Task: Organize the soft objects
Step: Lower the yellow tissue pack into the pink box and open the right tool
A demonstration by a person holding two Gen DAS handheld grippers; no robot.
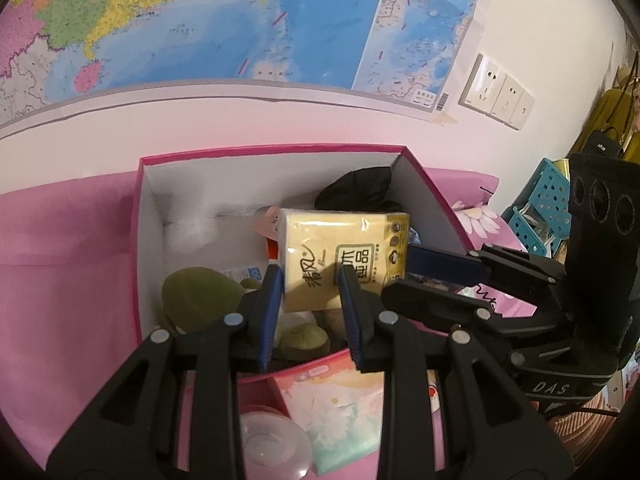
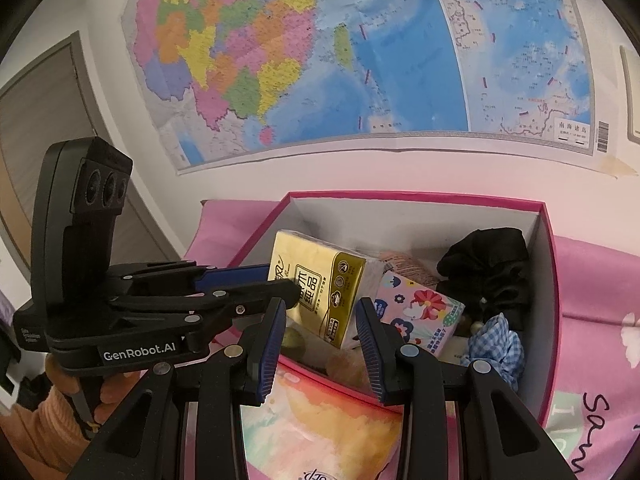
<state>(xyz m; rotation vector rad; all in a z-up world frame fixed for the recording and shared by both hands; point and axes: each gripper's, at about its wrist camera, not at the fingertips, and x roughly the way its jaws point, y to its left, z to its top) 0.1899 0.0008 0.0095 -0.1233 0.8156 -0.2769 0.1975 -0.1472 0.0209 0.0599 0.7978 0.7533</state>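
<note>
While your left gripper (image 1: pixel 310 312) hung over the near rim of the pink box (image 1: pixel 141 240), its blue pads were clamped on the yellow tissue pack (image 1: pixel 344 256), which stood tilted above the things already inside. In the right wrist view the same pack (image 2: pixel 320 284) showed held from the left by that gripper (image 2: pixel 264 280), clear of the box floor and toward the box's left wall.

Your right gripper (image 2: pixel 322 344) sat just this side of the near rim with its jaws standing apart and nothing between the pads; in the left wrist view it (image 1: pixel 440 276) reached in from the right, close beside the pack's right end, though contact could not be told.

Inside the box (image 2: pixel 544 264), a floral tissue pack (image 2: pixel 416 312) lay just right of the yellow one, a black scrunchie (image 2: pixel 488 272) filled the far right corner, and a blue checked scrunchie (image 2: pixel 496 344) lay against the right wall near the front. Green plush pieces (image 1: pixel 200 292) rested in the near left corner.

Outside the near rim, on the pink bedcover (image 1: pixel 72 248), lay a pastel wipes pack (image 1: pixel 340 412) directly under your grippers, with a clear plastic lid (image 1: pixel 276 440) beside it. A map (image 2: pixel 320 60) hung on the wall behind, with wall sockets (image 1: pixel 496 92) to its right and a teal basket (image 1: pixel 540 208) past the box's right side.
</note>
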